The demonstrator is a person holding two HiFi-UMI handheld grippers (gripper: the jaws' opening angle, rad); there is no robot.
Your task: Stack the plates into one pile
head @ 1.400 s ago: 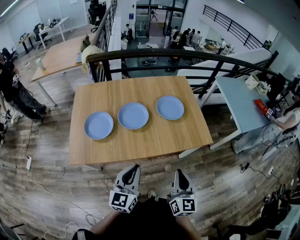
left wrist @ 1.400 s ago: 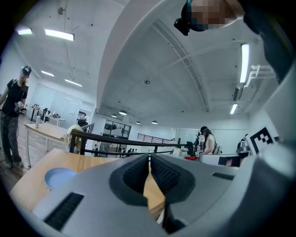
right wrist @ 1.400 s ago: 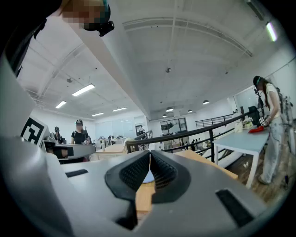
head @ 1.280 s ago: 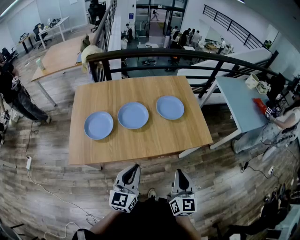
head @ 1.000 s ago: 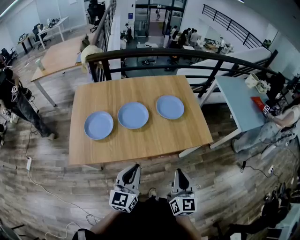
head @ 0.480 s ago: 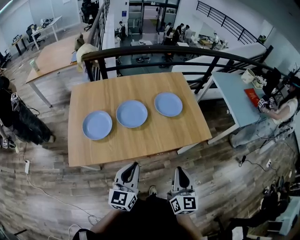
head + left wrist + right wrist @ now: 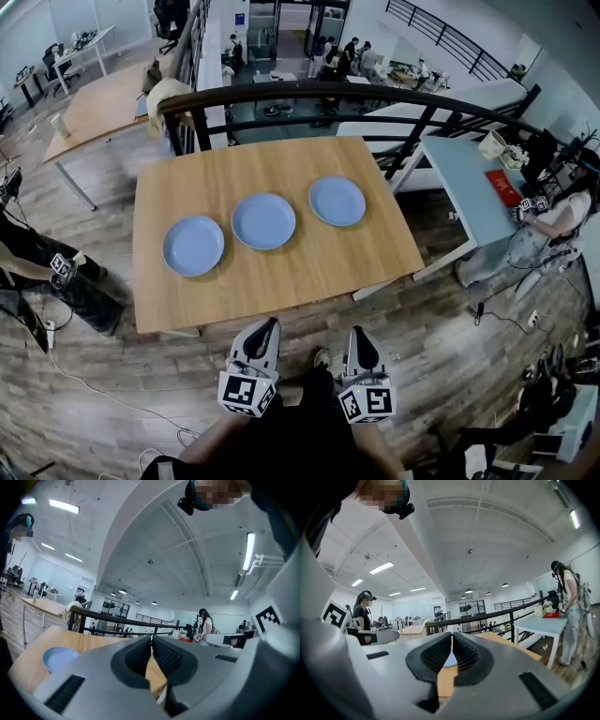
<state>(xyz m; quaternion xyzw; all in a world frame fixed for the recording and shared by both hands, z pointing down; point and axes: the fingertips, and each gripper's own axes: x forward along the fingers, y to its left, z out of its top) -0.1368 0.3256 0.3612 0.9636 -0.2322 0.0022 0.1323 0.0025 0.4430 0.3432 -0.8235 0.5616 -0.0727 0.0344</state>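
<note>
Three plain, pale blue, round plates sit apart in a row on the wooden table (image 7: 281, 281): left plate (image 7: 193, 246), middle plate (image 7: 263, 220), right plate (image 7: 337, 201). My left tongs (image 7: 266, 325) and right tongs (image 7: 356, 332) hang short of its near edge, both pinched together on nothing, black-and-white square markers on their cubes.

Bare tabletop (image 7: 309, 272) lies open in front of the plates (image 7: 263, 220).
</note>
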